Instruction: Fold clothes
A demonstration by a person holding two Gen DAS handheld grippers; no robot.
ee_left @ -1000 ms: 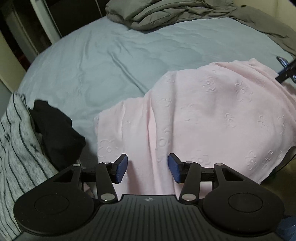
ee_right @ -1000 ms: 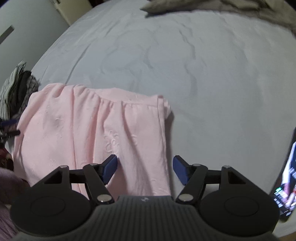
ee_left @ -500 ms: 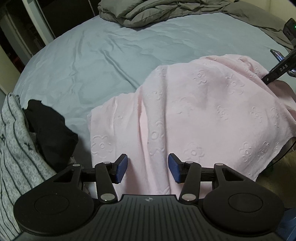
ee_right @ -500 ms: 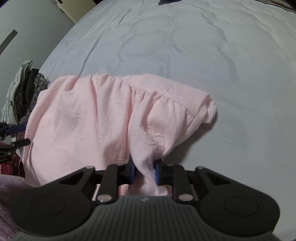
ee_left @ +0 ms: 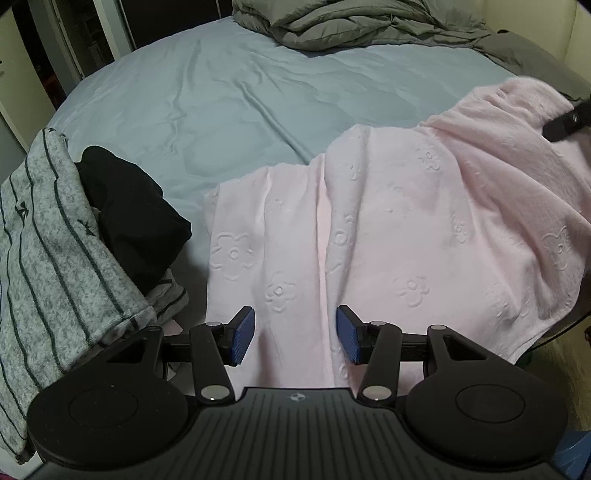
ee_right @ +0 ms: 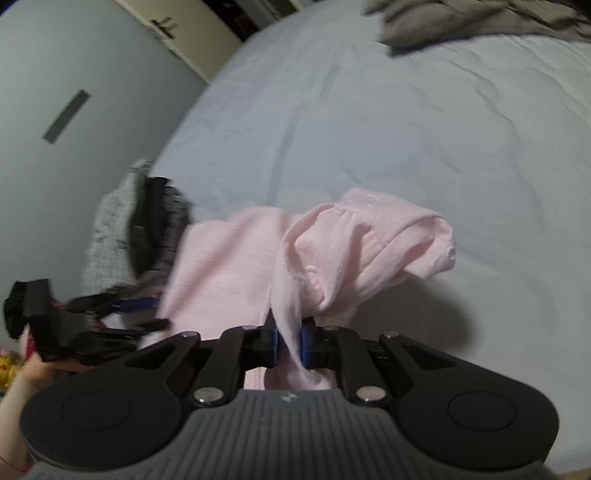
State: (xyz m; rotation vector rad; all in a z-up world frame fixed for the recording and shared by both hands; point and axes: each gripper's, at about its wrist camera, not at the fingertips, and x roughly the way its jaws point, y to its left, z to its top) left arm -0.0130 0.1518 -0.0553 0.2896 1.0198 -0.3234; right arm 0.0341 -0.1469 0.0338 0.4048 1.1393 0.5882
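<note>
Right hand-held gripper (ee_right: 288, 341): jaws have just been closing and are now pinched on a bunched fold of the pale pink flower-embossed cloth garment (ee_left: 388, 236). From the blue pads (ee_right: 272, 343) the fabric rises in a twisted ridge to a rumpled hump, lifted off the bed at that end. Right view is motion-blurred.

Left hand-held gripper (ee_left: 291, 334): jaws about half open, blue pads either side of the garment's near edge with clear gaps, no grip on anything. The garment lies spread beneath it on the bed's near side, its right end draped up toward the right hand-held gripper's black finger at the frame edge.

Just left of the garment: a pile of grey knit fabric with dark stripes (ee_left: 40, 258), with a black cloth item (ee_left: 129, 214) on top.

In the right view a hand (ee_right: 40, 369) holds the left hand-held gripper at lower left.

Beyond: wrinkled light blue bed sheet (ee_left: 258, 92), bare over most of the bed. Far end: crumpled grey duvet (ee_left: 351, 26).
</note>
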